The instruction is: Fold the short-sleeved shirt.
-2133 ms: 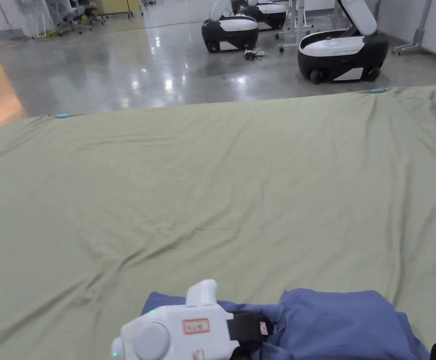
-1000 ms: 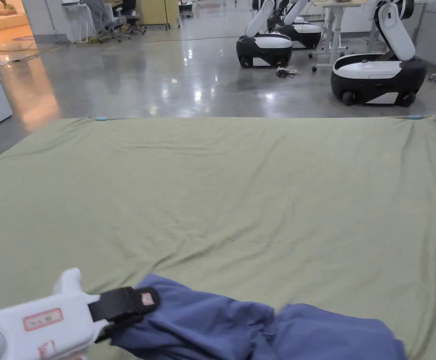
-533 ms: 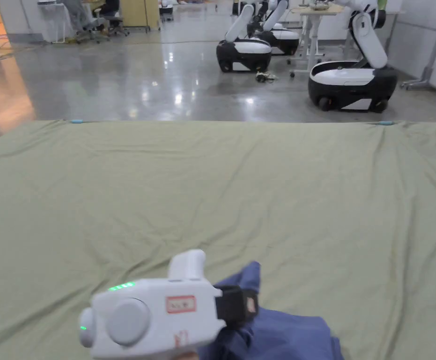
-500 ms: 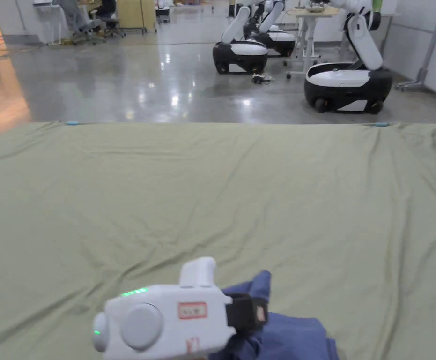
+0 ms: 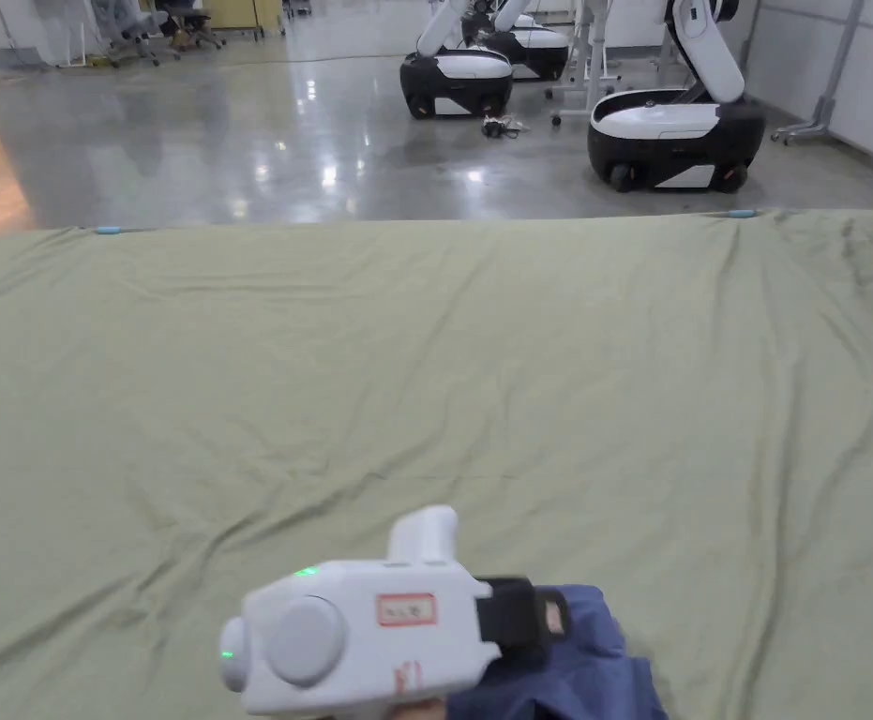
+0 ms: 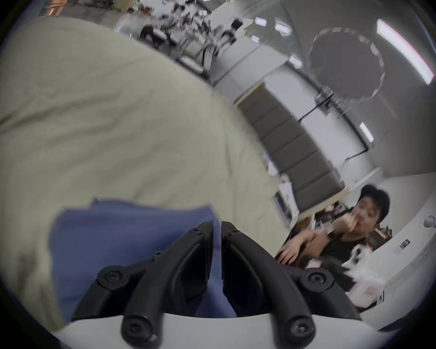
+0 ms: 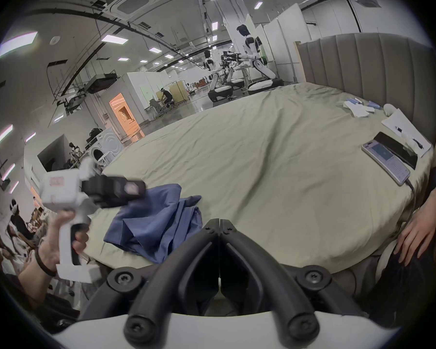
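Two grippers work at the near edge of the green sheet, and the change of the last second or so is all on the left side. The left gripper was out toward the sheet's left with the blue shirt drawn long behind its jaws. Now it has come back to the middle of the near edge, raised a little off the sheet. Its jaws are clenched down to a thin slit with blue cloth showing in it, so it appears to be pinching a fold of the shirt.

With that pull, the shirt no longer stretches along the near edge. It sits in a rumpled heap, layers lapped over each other, with one corner rising toward the left gripper. My reading is that the garment is being gathered or re-gripped, not creased. No sleeve or hem lies flat, so folding proper is not yet begun, and the shirt needs spreading on the open sheet first.

Right of the heap, the right gripper hangs just off the near edge, jaws pressed tip to tip on nothing. Further right on the sheet lie two phones, and another person's hand rests past the sheet's right corner.
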Demonstrator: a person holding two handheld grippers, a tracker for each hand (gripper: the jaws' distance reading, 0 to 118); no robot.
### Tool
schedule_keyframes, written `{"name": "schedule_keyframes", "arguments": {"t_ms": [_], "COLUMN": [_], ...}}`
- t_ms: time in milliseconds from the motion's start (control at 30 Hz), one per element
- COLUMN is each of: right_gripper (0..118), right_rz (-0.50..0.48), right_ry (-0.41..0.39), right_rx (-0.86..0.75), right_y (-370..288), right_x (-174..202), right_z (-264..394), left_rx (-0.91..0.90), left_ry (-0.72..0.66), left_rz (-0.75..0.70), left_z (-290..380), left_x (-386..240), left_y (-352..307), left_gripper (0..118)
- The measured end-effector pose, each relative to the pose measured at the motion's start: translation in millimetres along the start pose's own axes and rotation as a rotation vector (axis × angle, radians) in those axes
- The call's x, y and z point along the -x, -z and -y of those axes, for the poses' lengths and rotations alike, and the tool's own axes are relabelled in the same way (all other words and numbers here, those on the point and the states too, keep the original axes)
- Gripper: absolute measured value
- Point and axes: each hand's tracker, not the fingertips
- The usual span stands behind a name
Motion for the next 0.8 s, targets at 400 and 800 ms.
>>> {"name": "schedule_keyframes", "arguments": {"t_ms": [400,800], "right_gripper": [0,0], "right_rz": [-0.134,-0.011], "right_ry": [-0.182,-0.366], "right_rx": [0.195,0.536], "right_y": [73.0,174.6], "right_x": [49.1,65.3], "right_z": [-19.8,-9.5], "left_rx": [-0.058,-0.164], "left_ry": [0.095,-0.262], "left_rz": [0.086,0.056], "left_z": [10.1,27.0], "left_x": [-6.0,109.0], "left_y": [-37.3,-123.8], "left_gripper": [44,76]}}
